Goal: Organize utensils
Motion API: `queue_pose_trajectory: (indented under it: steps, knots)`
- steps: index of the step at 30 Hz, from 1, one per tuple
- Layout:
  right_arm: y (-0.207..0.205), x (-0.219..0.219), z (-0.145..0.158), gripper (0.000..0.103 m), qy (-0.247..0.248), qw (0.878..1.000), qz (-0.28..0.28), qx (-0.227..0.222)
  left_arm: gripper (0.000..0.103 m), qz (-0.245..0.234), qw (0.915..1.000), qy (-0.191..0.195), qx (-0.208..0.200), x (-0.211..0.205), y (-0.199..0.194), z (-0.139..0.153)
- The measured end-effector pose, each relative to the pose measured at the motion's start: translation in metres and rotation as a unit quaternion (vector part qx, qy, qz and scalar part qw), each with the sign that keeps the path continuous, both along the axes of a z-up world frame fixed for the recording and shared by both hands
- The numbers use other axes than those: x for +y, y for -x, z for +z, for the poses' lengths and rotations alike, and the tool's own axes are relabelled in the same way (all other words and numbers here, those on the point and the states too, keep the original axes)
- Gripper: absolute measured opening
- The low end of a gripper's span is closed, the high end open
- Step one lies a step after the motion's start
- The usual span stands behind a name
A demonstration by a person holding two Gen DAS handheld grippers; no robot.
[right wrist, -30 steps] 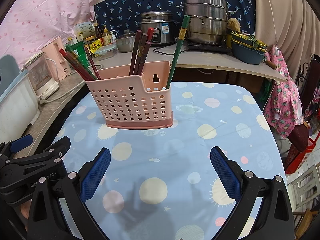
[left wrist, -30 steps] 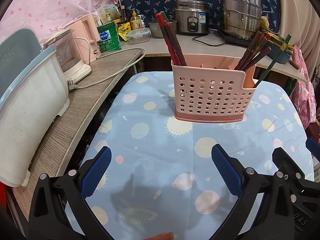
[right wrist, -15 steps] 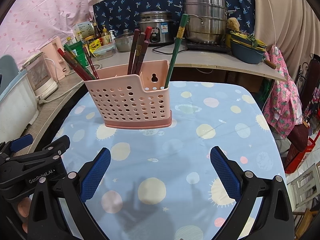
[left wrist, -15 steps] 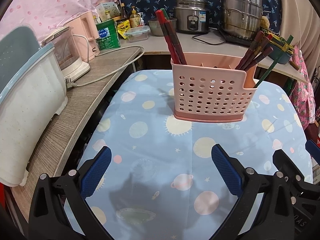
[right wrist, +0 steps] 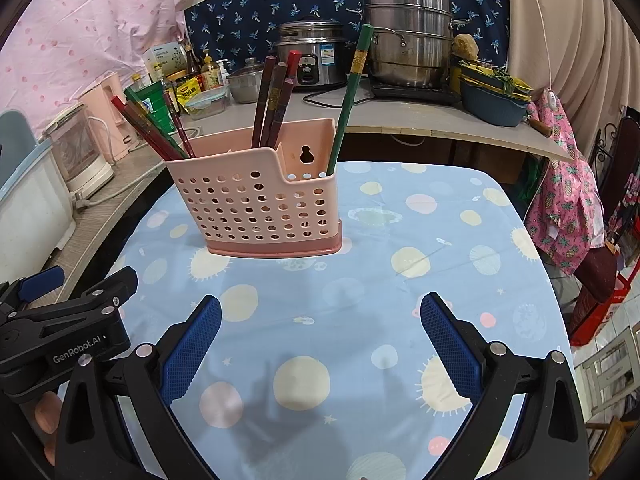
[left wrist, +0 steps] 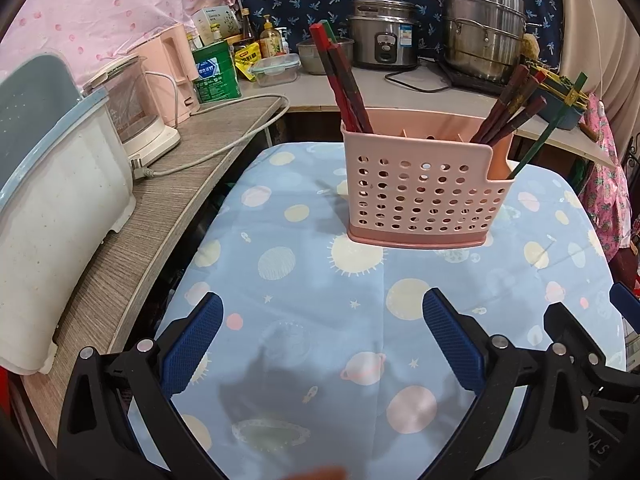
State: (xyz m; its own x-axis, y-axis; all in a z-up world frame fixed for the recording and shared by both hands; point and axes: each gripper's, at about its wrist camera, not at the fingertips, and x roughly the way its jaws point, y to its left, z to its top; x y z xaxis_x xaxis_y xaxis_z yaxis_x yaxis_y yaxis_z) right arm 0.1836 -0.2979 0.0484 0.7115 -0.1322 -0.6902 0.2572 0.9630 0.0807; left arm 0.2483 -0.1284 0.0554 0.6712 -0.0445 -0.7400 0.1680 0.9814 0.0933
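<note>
A pink perforated utensil holder (left wrist: 424, 196) (right wrist: 260, 208) stands upright on the blue planet-print tablecloth (left wrist: 320, 280) (right wrist: 400, 280). Dark red chopsticks (left wrist: 344, 80) (right wrist: 152, 132) lean in its left compartment. More dark red chopsticks (left wrist: 512, 108) (right wrist: 276, 100) stand further right, and one green chopstick (left wrist: 548, 140) (right wrist: 350, 96) leans in the low right-end compartment. My left gripper (left wrist: 320, 340) hovers open over the cloth in front of the holder, holding nothing. My right gripper (right wrist: 320, 336) is open too, empty, to the right of the left one (right wrist: 60, 340).
A wooden counter (left wrist: 140, 220) runs along the left with a white-and-grey bin (left wrist: 52, 200), a blender (left wrist: 136, 116) and a cable. Behind stand a rice cooker (left wrist: 384, 36) (right wrist: 312, 56), a steel steamer pot (left wrist: 484, 28) (right wrist: 408, 36), bottles and tins. Pink clothing (right wrist: 568, 200) hangs at right.
Both grippers have drifted back slightly from the holder and stay open. The utensils and holder have not moved.
</note>
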Motion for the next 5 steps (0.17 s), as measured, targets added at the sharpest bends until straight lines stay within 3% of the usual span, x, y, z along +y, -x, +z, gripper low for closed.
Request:
queue_pose_trajectory:
  steps: [5]
  knots:
    - [-0.0015,-0.0024,-0.0015,0.096,0.0,1.0,-0.001,0.001,0.096,-0.007,1.0,0.002,-0.001,-0.0001,-0.0007,0.0003]
